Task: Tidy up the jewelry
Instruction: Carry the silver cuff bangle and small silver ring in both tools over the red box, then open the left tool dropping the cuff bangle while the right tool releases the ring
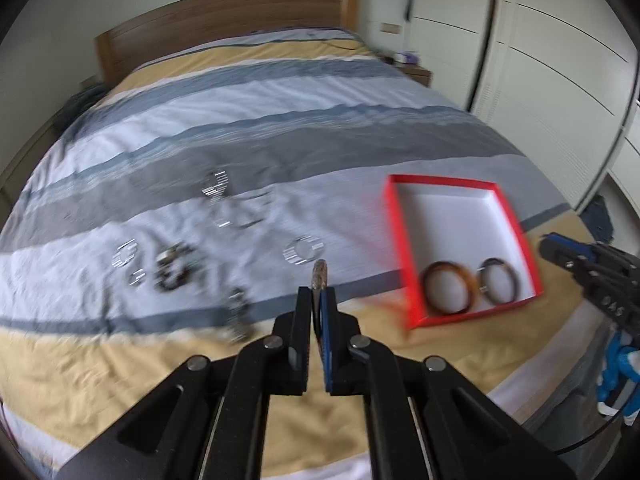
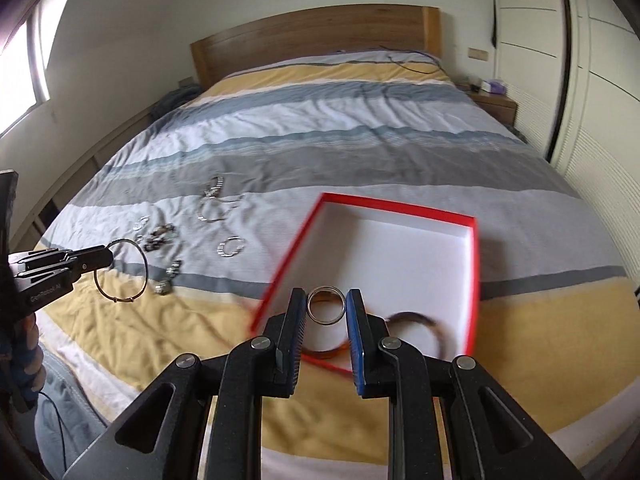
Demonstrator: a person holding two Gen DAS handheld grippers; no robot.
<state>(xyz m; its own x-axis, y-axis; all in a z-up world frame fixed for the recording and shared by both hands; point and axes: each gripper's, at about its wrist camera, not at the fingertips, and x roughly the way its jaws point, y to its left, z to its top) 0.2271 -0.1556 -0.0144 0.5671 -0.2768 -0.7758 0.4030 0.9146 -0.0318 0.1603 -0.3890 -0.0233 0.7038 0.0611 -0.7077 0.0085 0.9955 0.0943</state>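
A home bedroom — striped bed [image 2: 320,140], wooden headboard [image 2: 316,36], white wardrobe [image 2: 592,92].

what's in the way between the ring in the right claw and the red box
Nothing visible. The right claw holds the ring right at the red box near edge; only two bangles lie inside.

Striped bed [image 2: 360,128]: red box [image 2: 474,248], blurred, apparently bracelets [image 2: 231,247].

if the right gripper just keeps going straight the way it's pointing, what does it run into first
Probably the red box. The right gripper, clamped on a silver ring, points down over the box's near edge, where a brown bangle lies. Blur and unclear depth leave it open whether rim, floor or bangle comes first.
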